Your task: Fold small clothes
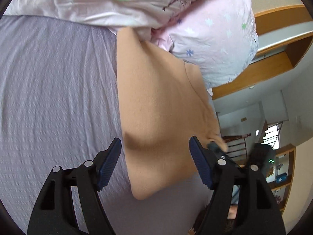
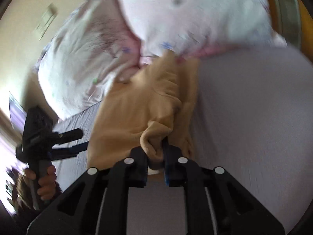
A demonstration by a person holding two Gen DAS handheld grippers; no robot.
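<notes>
A tan garment (image 1: 156,105) lies on the lavender bed sheet (image 1: 54,90), its far end against the pillows. My left gripper (image 1: 154,162) is open and empty, its jaws spread over the garment's near part. In the right wrist view my right gripper (image 2: 156,156) is shut on a bunched edge of the tan garment (image 2: 137,107) and lifts it off the sheet (image 2: 244,117). The left gripper (image 2: 78,141) shows there at the left, open beside the cloth. In the left wrist view the right gripper (image 1: 215,146) pinches the garment's right corner.
Pink-and-white patterned pillows (image 1: 215,39) lie at the head of the bed, touching the garment; they also show in the right wrist view (image 2: 176,19). A wooden headboard (image 1: 273,29) and shelves (image 1: 285,176) stand to the right. A hand (image 2: 45,184) holds the left gripper's handle.
</notes>
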